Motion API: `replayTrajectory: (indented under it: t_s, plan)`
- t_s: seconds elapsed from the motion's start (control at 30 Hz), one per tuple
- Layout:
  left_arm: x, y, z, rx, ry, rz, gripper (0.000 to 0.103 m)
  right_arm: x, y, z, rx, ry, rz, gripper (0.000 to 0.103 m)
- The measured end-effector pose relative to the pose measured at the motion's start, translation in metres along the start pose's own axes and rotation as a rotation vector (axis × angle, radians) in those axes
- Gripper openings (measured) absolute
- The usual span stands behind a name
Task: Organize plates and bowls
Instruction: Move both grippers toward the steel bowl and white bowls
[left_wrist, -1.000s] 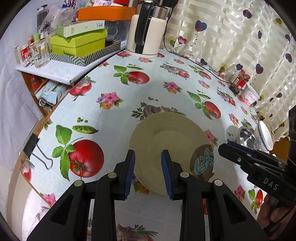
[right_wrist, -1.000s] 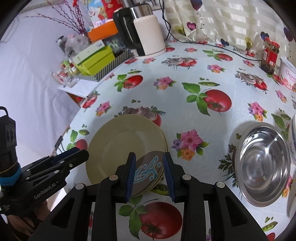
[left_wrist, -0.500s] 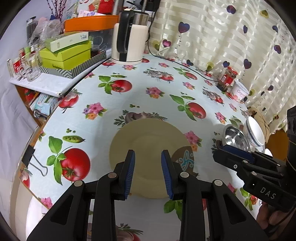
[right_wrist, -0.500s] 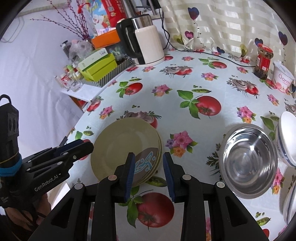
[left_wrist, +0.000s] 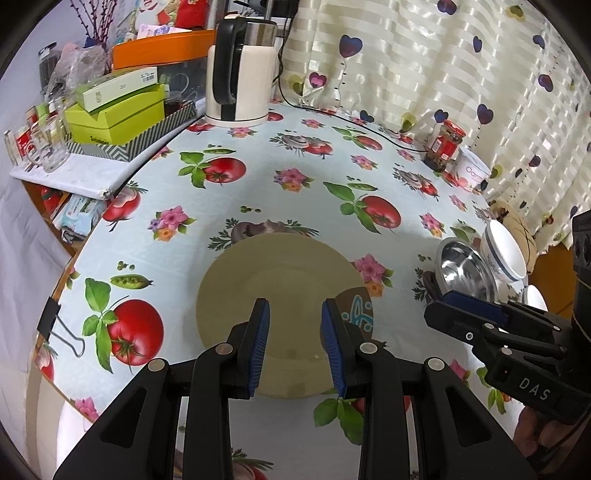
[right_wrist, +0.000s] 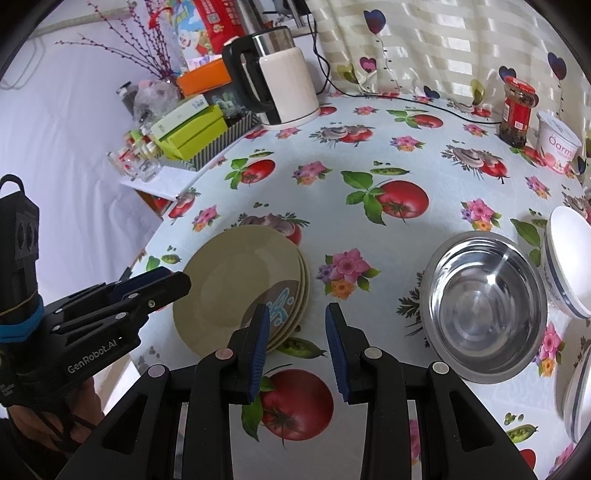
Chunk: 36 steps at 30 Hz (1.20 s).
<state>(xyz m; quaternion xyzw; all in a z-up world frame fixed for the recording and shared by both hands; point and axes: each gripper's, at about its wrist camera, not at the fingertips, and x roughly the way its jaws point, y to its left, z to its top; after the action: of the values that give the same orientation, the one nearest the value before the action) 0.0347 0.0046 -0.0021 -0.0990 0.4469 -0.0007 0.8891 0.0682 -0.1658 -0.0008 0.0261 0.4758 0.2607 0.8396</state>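
The left claw (left_wrist: 294, 341) and the right claw (right_wrist: 297, 341) hang side by side, tilted downward, each with its blue-padded jaws parted and gripping nothing. A hand (right_wrist: 35, 424) grips the left claw's handle.

Soft daylight comes through the striped curtain (left_wrist: 424, 74), leaving the tablecloth (right_wrist: 424, 147) evenly bright. Glare glints inside the steel bowl (right_wrist: 484, 306). Both views stay sharp; fisheye edges bend and darken.
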Motion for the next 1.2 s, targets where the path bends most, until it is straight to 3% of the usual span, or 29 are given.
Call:
replayTrajectory:
  t_s: [0.43, 0.83, 1.2]
  plan:
    - [0.012, -0.031, 0.0, 0.066, 0.035, -0.052, 0.03, -0.023, -0.049, -0.013, 0.095, -0.032, -0.065, 0.031]
    - [0.031, -0.084, 0.008, 0.151, 0.078, -0.195, 0.03, -0.055, -0.118, -0.041, 0.244, -0.061, -0.183, 0.031]
    - [0.062, -0.116, 0.022, 0.161, 0.137, -0.284, 0.031, -0.049, -0.141, -0.047, 0.322, -0.05, -0.207, 0.031]
